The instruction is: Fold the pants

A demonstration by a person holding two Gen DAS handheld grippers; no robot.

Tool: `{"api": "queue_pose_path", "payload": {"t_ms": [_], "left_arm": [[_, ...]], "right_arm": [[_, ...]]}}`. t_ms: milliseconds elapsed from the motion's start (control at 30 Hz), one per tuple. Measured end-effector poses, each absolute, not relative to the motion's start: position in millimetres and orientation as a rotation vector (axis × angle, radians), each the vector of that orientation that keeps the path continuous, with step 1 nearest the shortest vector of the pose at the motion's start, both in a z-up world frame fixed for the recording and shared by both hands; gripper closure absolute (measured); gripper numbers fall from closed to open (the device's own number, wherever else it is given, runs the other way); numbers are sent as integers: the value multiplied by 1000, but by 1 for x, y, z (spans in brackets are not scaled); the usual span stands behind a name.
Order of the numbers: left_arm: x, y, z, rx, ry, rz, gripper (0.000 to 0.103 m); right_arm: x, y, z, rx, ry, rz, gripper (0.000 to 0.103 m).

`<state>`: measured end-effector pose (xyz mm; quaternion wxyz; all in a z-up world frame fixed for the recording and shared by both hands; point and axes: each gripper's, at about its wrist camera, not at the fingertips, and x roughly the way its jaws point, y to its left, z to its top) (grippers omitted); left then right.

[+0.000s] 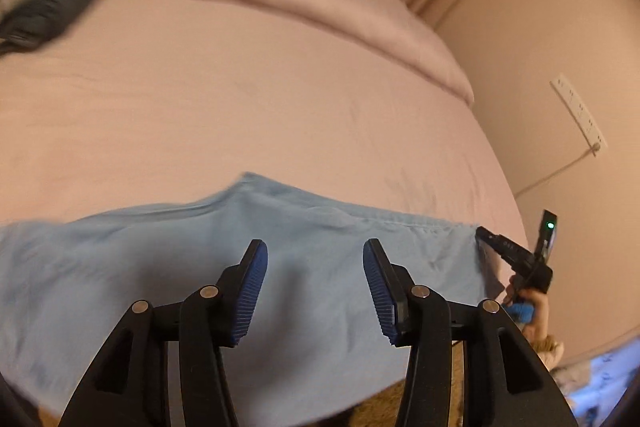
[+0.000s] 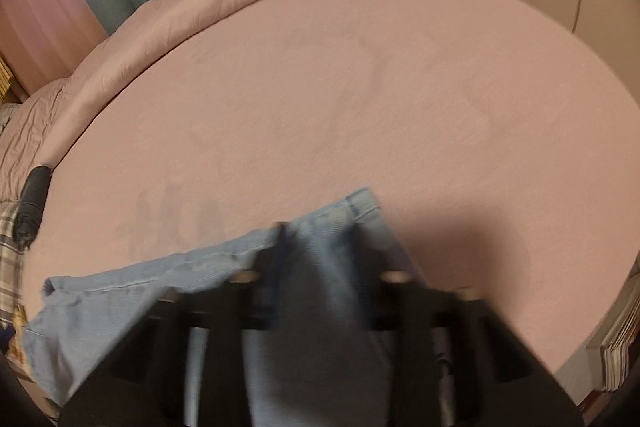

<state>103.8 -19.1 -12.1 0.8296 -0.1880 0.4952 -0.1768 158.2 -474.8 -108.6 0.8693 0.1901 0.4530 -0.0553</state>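
Landmark: the pink bed [image 1: 280, 99], its sheet taking up most of both views; every place below is given relative to it.
Pants: the light blue pants [image 1: 200, 267] lie spread along the near edge of the bed, running side to side, with part of the cloth hanging over that edge toward the cameras.
Left gripper: the left gripper [image 1: 315, 291] hovers above the middle of the pants at the bed's near edge, its blue-padded fingers [image 1: 248, 295] spread wide with nothing between them.
Right gripper: the right gripper [image 2: 320, 267] sits at the far right end of the pants; blue cloth runs up between its fingers and it looks clamped on that end, though motion blur softens the picture.
Step in hand: by the look of it, an early stage, with one end held and the garment not yet doubled over.
Next move: likely the left gripper drops and pinches the cloth beneath it, so both ends can be lifted and carried over together.
Risk: the overhanging cloth could slide off the bed if only one end is raised.
Also on the bed: a dark rolled garment [image 2: 34, 203] near its far left side.
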Motion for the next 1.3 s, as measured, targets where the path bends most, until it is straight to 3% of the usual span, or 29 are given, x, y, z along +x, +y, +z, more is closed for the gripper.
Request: {"api": "queue_pose_path", "payload": {"t_ms": [300,833,900,1200,1233,1267,1300], "left_arm": [[169,-34,-63,-353,1208,-214,55],[199,-25,-71,-383,1288,-72,55],[199,-26,-78,-351,1314,-55,62],[206,-27,-86,-293,1355,-47,62],[206,-30,-88,-267,1350,-45,63],[205,-33,-86,-234,1317,-37,88],[204,-33,-83,-221,1300,-30,92]], "right_arm": [[128,-490,-93,380,841,-74,94],[112,-487,-82,377,775,-59,94],[110,-486,-81,377,768,-60,94],[111,-481,-76,368,760,-63,94],[111,-480,-76,370,758,-62,94],[112,-480,-76,372,755,-63,94],[111,-480,-76,375,753,-68,94]]}}
